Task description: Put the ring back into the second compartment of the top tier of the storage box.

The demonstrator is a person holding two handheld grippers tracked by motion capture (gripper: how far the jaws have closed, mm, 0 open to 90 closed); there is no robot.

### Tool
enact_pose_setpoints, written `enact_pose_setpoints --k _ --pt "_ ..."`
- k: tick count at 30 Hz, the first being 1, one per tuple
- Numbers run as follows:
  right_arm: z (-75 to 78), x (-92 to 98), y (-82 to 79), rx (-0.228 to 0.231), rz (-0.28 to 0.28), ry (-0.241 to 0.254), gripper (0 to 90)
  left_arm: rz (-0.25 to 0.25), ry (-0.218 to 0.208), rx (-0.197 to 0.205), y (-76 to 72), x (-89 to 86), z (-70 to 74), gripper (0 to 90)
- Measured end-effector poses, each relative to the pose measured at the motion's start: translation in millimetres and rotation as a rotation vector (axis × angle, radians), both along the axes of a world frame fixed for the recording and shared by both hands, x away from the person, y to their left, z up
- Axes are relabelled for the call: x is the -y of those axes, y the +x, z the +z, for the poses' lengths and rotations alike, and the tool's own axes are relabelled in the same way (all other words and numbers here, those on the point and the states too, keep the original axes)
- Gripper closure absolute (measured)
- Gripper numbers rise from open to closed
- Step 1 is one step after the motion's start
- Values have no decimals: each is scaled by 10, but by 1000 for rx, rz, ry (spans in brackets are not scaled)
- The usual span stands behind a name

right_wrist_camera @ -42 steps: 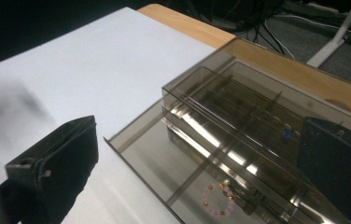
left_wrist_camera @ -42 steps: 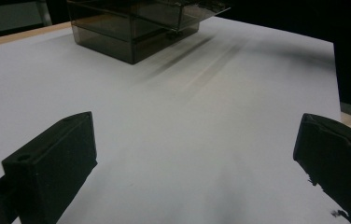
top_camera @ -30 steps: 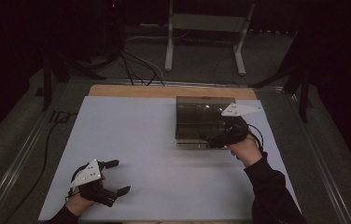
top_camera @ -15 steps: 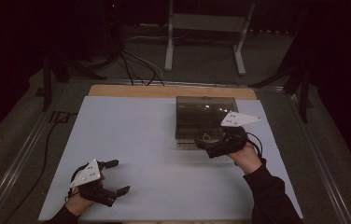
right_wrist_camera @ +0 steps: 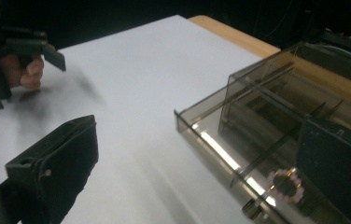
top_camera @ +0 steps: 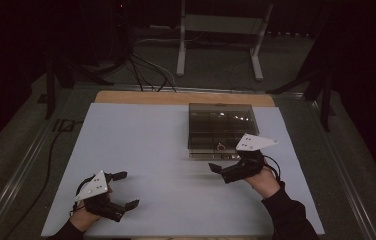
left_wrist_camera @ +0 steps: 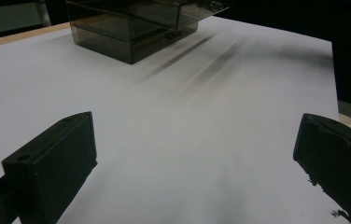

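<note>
Jaws on both grippers are wide open and hold nothing. To pick the bracelet [right_wrist_camera: 285,185] out of the drawer [right_wrist_camera: 220,144], the right gripper [top_camera: 224,172] should go in slow and pinch softly, while the left gripper [top_camera: 124,190] waits on the table [top_camera: 166,140].

Smoked glossy clear plastic is seen on the drawer box [top_camera: 221,127]; matt white sheet [top_camera: 146,150] beneath, wood edge [top_camera: 176,97] behind.

White sheet [top_camera: 176,150] covers wooden table [top_camera: 176,97]; metal stand [top_camera: 218,30], cables [top_camera: 146,70] behind.
</note>
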State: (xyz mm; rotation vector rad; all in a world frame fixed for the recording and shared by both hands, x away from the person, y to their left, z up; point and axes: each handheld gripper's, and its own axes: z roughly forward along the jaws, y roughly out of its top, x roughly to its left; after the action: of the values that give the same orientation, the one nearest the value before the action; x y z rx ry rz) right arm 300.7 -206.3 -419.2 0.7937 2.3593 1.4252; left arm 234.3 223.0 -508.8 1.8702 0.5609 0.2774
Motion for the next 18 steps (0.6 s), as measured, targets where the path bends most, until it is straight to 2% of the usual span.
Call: enact_pose_setpoints --k 18 --pt "-302 129 -156 -23 16 -17 0 -1 -2 -3 -1 0 -3 7"
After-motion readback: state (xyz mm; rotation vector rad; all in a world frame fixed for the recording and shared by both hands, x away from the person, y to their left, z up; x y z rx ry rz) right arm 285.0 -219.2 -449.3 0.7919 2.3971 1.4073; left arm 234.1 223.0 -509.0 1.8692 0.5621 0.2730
